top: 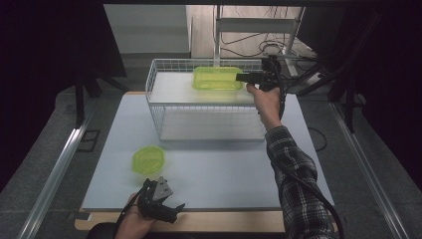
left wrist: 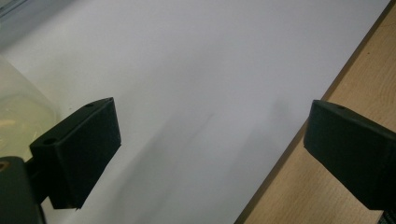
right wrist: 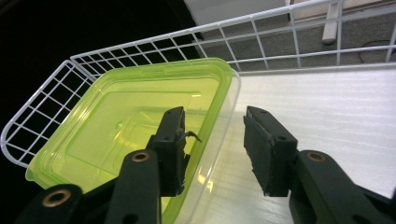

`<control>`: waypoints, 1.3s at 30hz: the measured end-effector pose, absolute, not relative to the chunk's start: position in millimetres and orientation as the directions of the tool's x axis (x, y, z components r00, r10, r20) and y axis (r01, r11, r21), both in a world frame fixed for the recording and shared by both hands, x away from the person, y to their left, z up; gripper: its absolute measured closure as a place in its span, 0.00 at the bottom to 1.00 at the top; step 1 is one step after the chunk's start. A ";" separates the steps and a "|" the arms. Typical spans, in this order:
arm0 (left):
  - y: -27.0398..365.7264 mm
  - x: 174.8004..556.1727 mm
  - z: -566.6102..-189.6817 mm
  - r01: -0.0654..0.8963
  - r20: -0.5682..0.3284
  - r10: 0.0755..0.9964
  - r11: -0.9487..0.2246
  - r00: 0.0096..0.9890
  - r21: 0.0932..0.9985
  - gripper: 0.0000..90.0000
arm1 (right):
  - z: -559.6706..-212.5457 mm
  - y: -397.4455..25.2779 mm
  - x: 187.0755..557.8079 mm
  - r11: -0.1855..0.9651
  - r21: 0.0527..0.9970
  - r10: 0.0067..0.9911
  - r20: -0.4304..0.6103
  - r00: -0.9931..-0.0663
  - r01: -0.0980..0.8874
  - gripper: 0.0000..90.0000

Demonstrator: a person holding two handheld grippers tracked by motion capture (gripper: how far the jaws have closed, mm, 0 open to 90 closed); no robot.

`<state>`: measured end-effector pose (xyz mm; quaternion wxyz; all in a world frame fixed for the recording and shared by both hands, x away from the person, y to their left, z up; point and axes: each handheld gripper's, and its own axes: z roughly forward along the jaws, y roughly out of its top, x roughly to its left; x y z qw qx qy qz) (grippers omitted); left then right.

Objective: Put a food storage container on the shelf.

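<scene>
A green see-through rectangular tub point(top: 217, 78) point(right wrist: 116, 116) sits on the top shelf of a white wire rack point(top: 155, 84) point(right wrist: 42, 98). My right gripper point(top: 243, 77) point(right wrist: 214, 116) is open at the tub's right end. One jaw is inside the tub and the other outside, so they straddle its wall without clamping it. A small round green tub point(top: 148, 159) point(left wrist: 18, 116) stands on the white table point(top: 224, 174). My left gripper point(top: 176, 211) point(left wrist: 210, 121) is open and holds nothing, low over the table's front edge, just right of the round tub.
The rack has a lower shelf point(top: 209, 124) and wire sides around the top shelf. A wooden strip point(left wrist: 364, 84) borders the table's front. Cables and a metal frame point(top: 259, 30) lie on the floor behind the rack.
</scene>
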<state>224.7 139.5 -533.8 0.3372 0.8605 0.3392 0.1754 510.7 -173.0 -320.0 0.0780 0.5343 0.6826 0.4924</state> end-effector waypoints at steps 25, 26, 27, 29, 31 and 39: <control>152.4 228.2 -528.6 0.487 -0.024 0.737 -0.421 0.675 0.765 0.05 | -312.7 -185.5 472.2 0.083 0.805 0.742 0.344 -0.575 0.588 0.31; 152.6 228.2 -528.6 0.487 -0.027 0.739 -0.416 0.673 0.768 0.05 | -312.9 -185.9 470.6 0.086 0.805 0.741 0.342 -0.578 0.587 0.31; 152.7 228.3 -528.7 0.485 -0.025 0.739 -0.416 0.673 0.769 0.05 | -313.4 -186.5 468.8 0.092 0.807 0.740 0.336 -0.583 0.583 0.30; 152.9 228.6 -528.8 0.482 -0.025 0.738 -0.415 0.674 0.771 0.05 | -314.4 -187.3 466.1 0.102 0.810 0.740 0.326 -0.588 0.577 0.29; 153.2 228.9 -529.0 0.481 -0.028 0.736 -0.413 0.676 0.773 0.05 | -315.9 -188.4 462.4 0.110 0.812 0.739 0.319 -0.594 0.573 0.28; 154.4 229.9 -528.6 0.477 -0.032 0.731 -0.411 0.682 0.777 0.06 | -320.9 -190.5 447.7 0.147 0.822 0.726 0.288 -0.624 0.551 0.26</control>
